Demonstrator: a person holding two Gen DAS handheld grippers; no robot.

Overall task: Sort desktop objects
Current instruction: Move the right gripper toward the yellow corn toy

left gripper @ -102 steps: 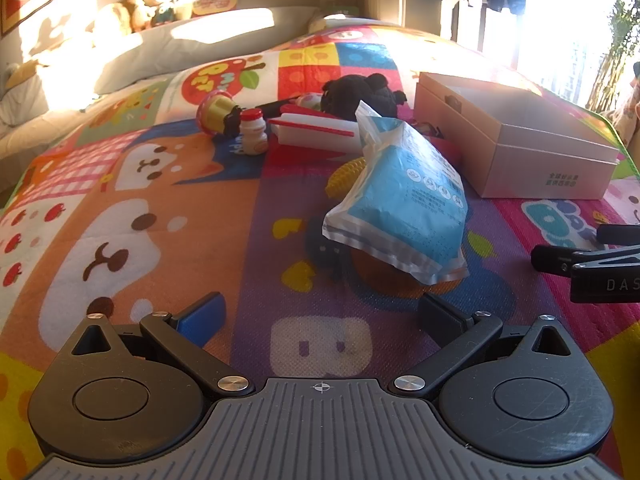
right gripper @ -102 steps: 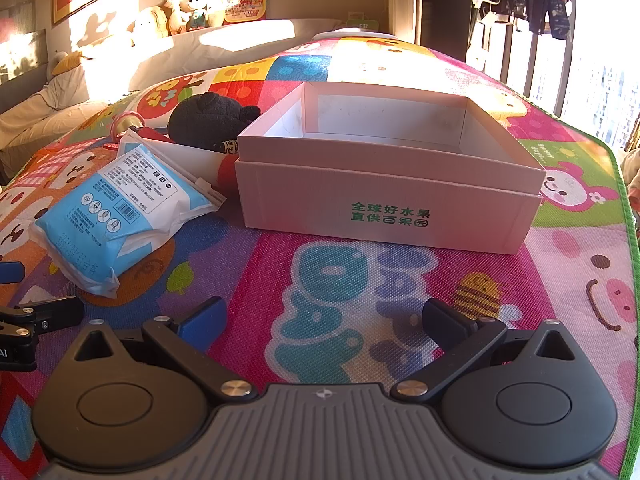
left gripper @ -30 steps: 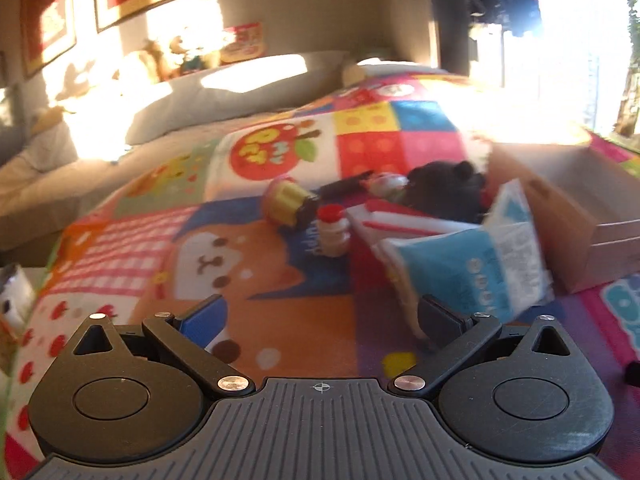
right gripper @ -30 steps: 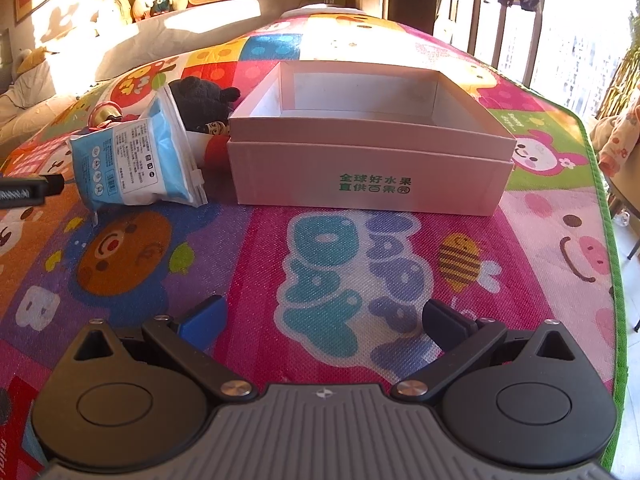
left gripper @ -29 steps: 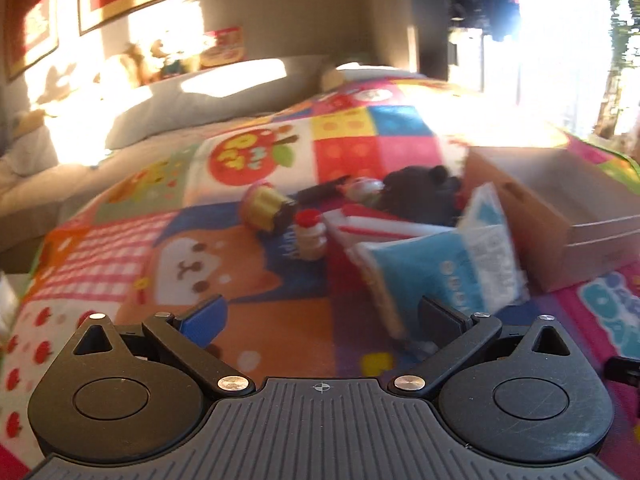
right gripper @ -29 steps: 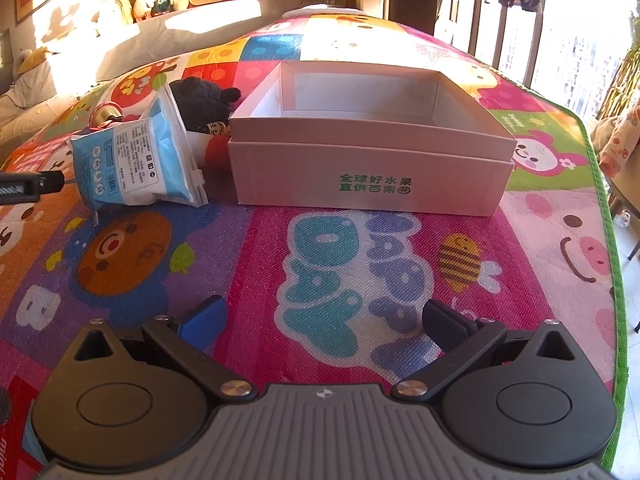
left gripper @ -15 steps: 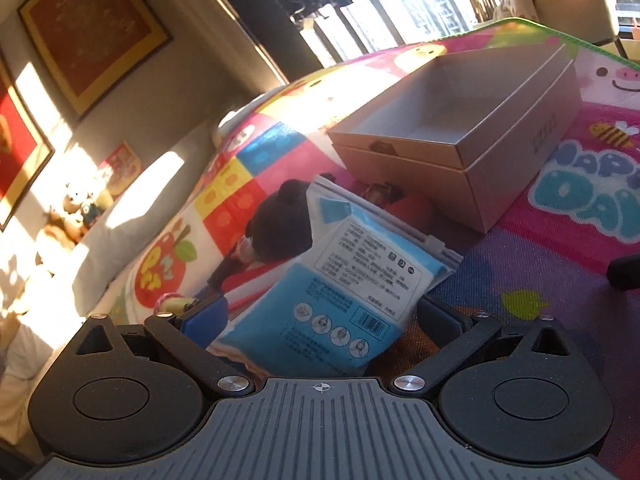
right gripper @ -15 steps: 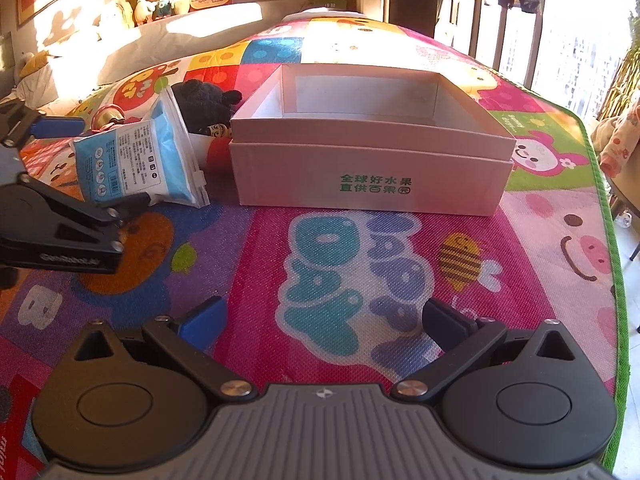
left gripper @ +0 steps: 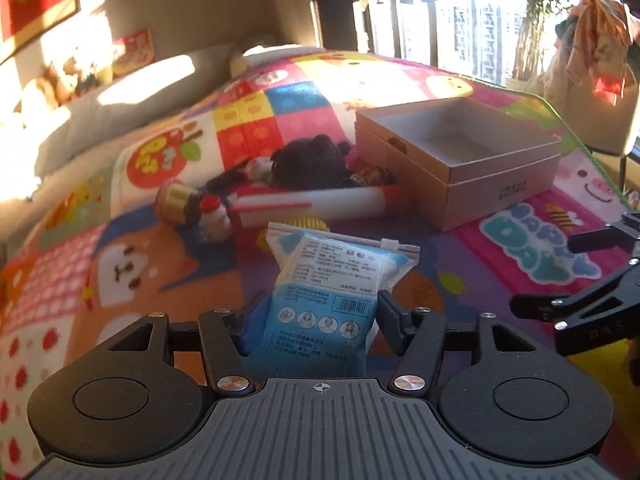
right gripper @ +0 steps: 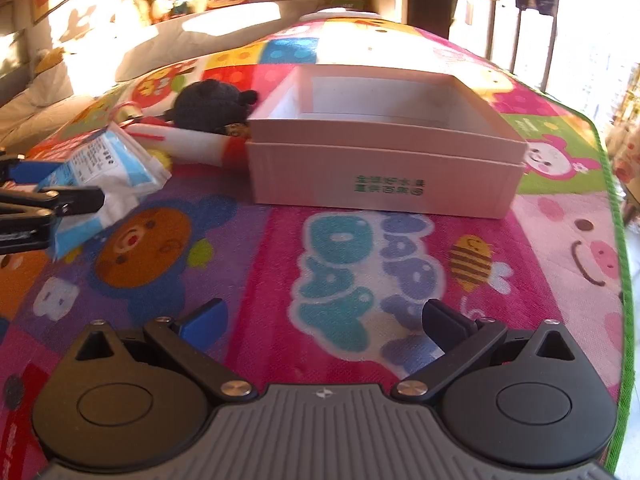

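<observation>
Blue-white plastic pouch (left gripper: 324, 300) pinched low between left tool (left gripper: 320, 316) pads, lifted upright near open pink cardboard box (left gripper: 460, 160), likely its destination. Right tool (right gripper: 320, 320) wide open, holding nothing, before box.

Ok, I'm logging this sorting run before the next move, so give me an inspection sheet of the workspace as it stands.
Surface: cartoon play mat.
Job's things: blue mask packet, held; open white box, nothing seen inside.
Clutter: black plush, small red-capped bottle, red-and-white pack beside the box.
Grippers: left gripper shut on the packet; right gripper open, holding nothing.
Cables: nothing seen.
Surroundings: pillows, sunlit window.
</observation>
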